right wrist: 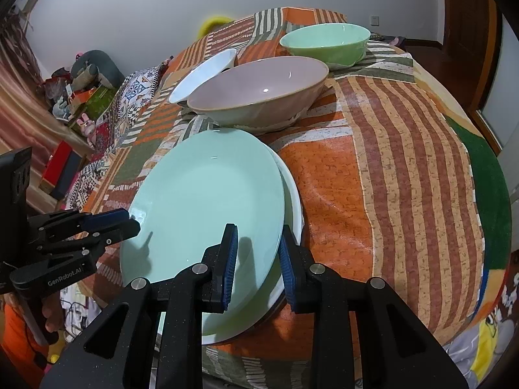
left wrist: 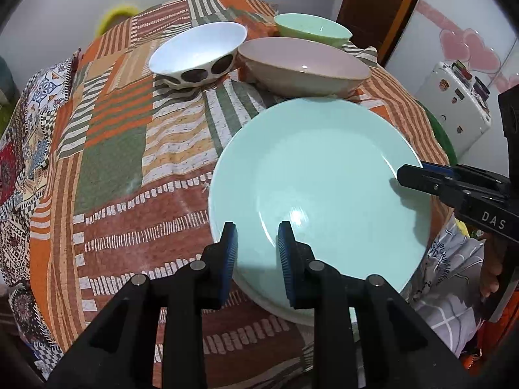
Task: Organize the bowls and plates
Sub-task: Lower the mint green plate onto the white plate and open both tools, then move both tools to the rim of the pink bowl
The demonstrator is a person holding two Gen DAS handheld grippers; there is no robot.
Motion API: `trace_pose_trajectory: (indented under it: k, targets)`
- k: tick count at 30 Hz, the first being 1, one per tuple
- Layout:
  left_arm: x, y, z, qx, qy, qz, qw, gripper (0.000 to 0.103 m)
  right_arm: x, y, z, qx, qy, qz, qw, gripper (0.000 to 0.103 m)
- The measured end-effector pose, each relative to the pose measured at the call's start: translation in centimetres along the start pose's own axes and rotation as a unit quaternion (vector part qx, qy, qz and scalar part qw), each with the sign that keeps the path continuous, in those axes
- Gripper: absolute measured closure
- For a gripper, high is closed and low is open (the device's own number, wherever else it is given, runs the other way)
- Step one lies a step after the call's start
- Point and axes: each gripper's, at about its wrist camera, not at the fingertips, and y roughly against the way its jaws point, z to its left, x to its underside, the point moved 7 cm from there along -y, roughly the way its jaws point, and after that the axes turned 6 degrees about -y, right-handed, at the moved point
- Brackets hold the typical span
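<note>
A mint green plate [left wrist: 324, 178] lies on top of a white plate [left wrist: 282, 312] near the table's front; both show in the right wrist view, the green one [right wrist: 207, 201] over the white one [right wrist: 293, 201]. My left gripper [left wrist: 256, 253] is open, its fingers straddling the green plate's near-left rim. My right gripper [right wrist: 258, 253] is open, its fingers straddling the plate's right rim. Behind stand a white bowl with dark spots [left wrist: 198, 55], a wide pink-beige bowl [left wrist: 301, 64] and a green bowl [left wrist: 311, 29].
A patchwork striped cloth [left wrist: 129, 149] covers the round table. A dark wooden door [left wrist: 379, 6] and a white fridge [left wrist: 454, 97] stand at the right. Boxes and toys [right wrist: 74, 97] clutter the floor at the left.
</note>
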Motion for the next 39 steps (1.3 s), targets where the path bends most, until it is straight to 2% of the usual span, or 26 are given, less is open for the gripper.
trace_pose_trajectory:
  k: [9,13,20,24,27,30,31,39]
  targets:
    - [-0.2,1.0,0.2,-0.013,-0.002,-0.013,0.9998,0.078,-0.1,0.6,-0.1,0.011,0.009,-0.007,1.0,0.078]
    - [-0.5,1.7,0.6,-0.013,0.006,-0.022,0.9996,0.078,-0.6,1.8,-0.3,0.026,0.021,-0.029,0.999,0.072]
    - [-2.6,3.7,1.3,-0.026,0.011,-0.058,0.9979,0.075,-2.2,4.1,-0.9,0.025,0.015,-0.066,0.997,0.07]
    - [-4.4,4.8,1.6,-0.033,0.016,-0.086,0.9957,0.061,-3.5,4.7,-0.9,0.023,0.01,-0.083,0.996,0.065]
    - [-5.7,5.4,1.7,-0.032,0.02,-0.1,0.9943,0.059,-4.7,5.1,-1.0,0.02,0.006,-0.099,0.995,0.06]
    - [-7.1,5.4,2.1,-0.032,0.035,-0.111,0.9927,0.043,-5.8,5.2,-1.0,0.018,0.004,-0.108,0.994,0.052]
    - [-7.5,5.4,2.3,-0.031,0.04,-0.114,0.9921,0.042,-6.2,5.2,-1.0,0.018,0.001,-0.112,0.994,0.049]
    - [-11.1,3.2,2.9,-0.023,0.056,-0.109,0.9921,0.039,-9.1,4.1,-1.7,0.012,-0.01,-0.125,0.992,0.048]
